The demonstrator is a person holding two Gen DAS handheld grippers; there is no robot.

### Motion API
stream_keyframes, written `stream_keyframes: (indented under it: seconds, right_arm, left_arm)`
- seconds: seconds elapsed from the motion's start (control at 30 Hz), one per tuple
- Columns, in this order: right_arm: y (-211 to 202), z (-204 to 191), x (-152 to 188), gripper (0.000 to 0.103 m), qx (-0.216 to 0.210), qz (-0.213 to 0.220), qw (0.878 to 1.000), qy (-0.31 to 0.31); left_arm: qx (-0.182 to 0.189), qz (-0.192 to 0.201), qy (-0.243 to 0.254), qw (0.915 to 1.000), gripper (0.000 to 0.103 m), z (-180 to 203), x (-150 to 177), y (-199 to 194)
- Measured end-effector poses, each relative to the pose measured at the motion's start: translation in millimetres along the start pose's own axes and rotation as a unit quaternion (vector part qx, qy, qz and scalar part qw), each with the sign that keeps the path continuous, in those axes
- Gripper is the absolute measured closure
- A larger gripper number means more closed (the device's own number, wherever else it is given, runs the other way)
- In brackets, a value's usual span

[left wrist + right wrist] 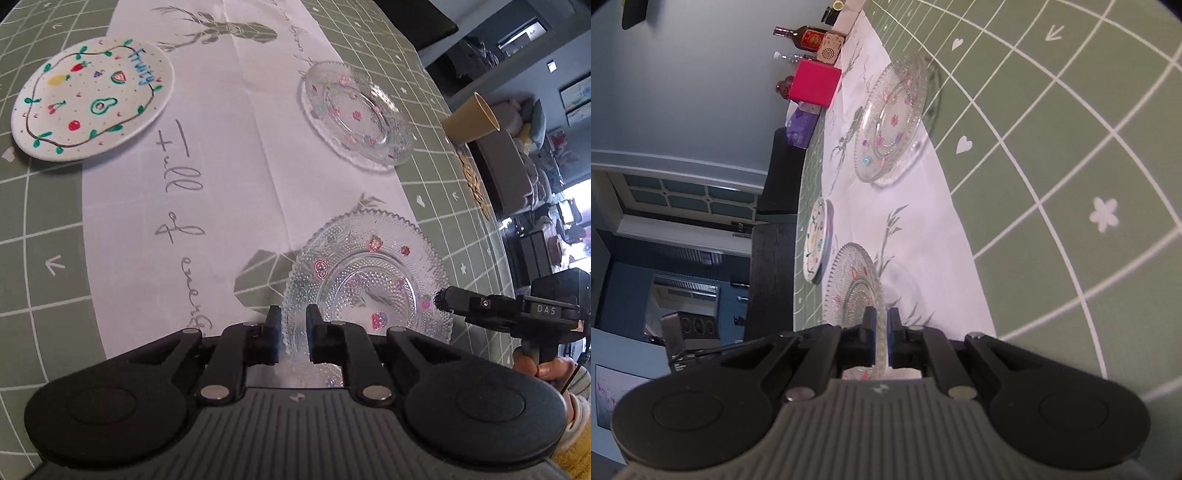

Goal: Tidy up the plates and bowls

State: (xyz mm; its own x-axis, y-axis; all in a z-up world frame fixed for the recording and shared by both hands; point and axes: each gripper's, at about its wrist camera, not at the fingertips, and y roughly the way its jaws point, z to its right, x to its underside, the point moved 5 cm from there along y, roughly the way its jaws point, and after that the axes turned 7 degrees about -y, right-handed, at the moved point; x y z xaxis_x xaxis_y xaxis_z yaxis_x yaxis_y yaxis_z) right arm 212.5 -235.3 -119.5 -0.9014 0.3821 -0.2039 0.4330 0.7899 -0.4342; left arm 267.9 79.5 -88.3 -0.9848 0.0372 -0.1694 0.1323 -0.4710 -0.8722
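A clear beaded glass plate with flower prints (369, 284) lies near me on the white cloth. My left gripper (294, 332) has its fingers on either side of this plate's near rim, a small gap showing. My right gripper (443, 303) grips the same plate's right rim; in the right wrist view it (881, 332) is shut on that rim (855, 291). A second glass plate (356, 114) (892, 118) lies farther off. A white plate with painted fruits (92, 99) (817, 240) lies at the far left.
A white printed cloth (229, 155) runs over the green grid mat (44, 229). A paper cup (471, 120) stands at the table's right edge. A pink box (814, 83), bottles (803, 37) and a purple packet (800, 127) stand at the table's far end.
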Motion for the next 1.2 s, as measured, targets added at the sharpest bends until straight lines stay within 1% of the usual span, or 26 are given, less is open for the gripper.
stream_keyframes:
  seconds: [0.1, 0.17, 0.37, 0.47, 0.57, 0.67, 0.83, 0.9, 1.0, 1.2]
  right_arm:
    - [-14.8, -5.8, 10.3, 0.097, -0.006, 0.006, 1.0, 0.008]
    - [-24.1, -7.9, 18.6, 0.097, 0.001, 0.009, 1.0, 0.011]
    - [-48.6, 0.3, 44.3, 0.098, 0.04, 0.001, 0.998, 0.045]
    - [-60.4, 2.9, 53.9, 0.098, 0.062, 0.0, 0.997, 0.037]
    - [-68.9, 5.0, 61.5, 0.098, 0.096, 0.001, 0.995, 0.024]
    - [-75.5, 9.9, 68.4, 0.098, 0.111, -0.004, 0.994, 0.023]
    - [-78.3, 13.9, 88.9, 0.098, 0.132, -0.036, 0.99, 0.017]
    - [-77.1, 19.2, 96.4, 0.098, 0.142, -0.048, 0.988, 0.024]
    - [-77.8, 21.1, 99.8, 0.098, 0.137, -0.051, 0.989, 0.027]
    - [-73.3, 10.3, 98.4, 0.097, 0.162, -0.065, 0.984, -0.022]
  left_arm:
    - [-0.005, -0.017, 0.02, 0.9996, 0.087, 10.6, 7.6, 4.7]
    - [-0.008, -0.026, 0.035, 0.999, 0.087, 19.0, 11.4, 7.5]
    - [-0.019, -0.07, 0.082, 0.994, 0.087, 45.5, 30.7, 23.7]
    - [-0.028, -0.098, 0.111, 0.9886, 0.087, 58.6, 42.3, 33.3]
    - [-0.035, -0.106, 0.137, 0.9843, 0.087, 71.5, 50.7, 35.9]
    - [-0.042, -0.111, 0.154, 0.981, 0.087, 79.7, 57.7, 38.3]
    - [-0.047, -0.117, 0.185, 0.9746, 0.087, 90.1, 69.8, 36.8]
    - [-0.048, -0.118, 0.196, 0.9724, 0.087, 94.4, 73.6, 35.9]
    - [-0.053, -0.117, 0.199, 0.9715, 0.087, 94.9, 75.8, 36.0]
    - [-0.057, -0.119, 0.202, 0.9705, 0.087, 96.9, 77.3, 38.4]
